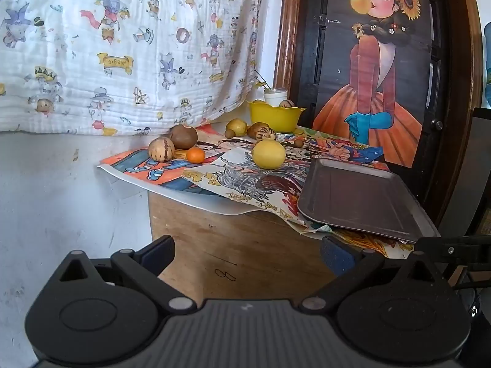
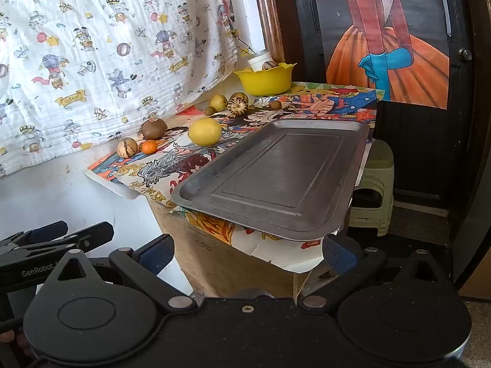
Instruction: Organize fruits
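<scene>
Left wrist view: left hand-held gripper (image 1: 247, 253) spread wide, empty, short of the table (image 1: 245, 245); lemon (image 1: 268, 154), small orange (image 1: 195, 155) and brown fruits scattered on comic-print paper (image 1: 172, 174), beside bare metal tray (image 1: 362, 196).

Right wrist view: right hand-held gripper (image 2: 248, 253) likewise agape, empty, before tray (image 2: 276, 178); yellow bowl (image 2: 265, 81) at the rear, one fruit inside.
</scene>
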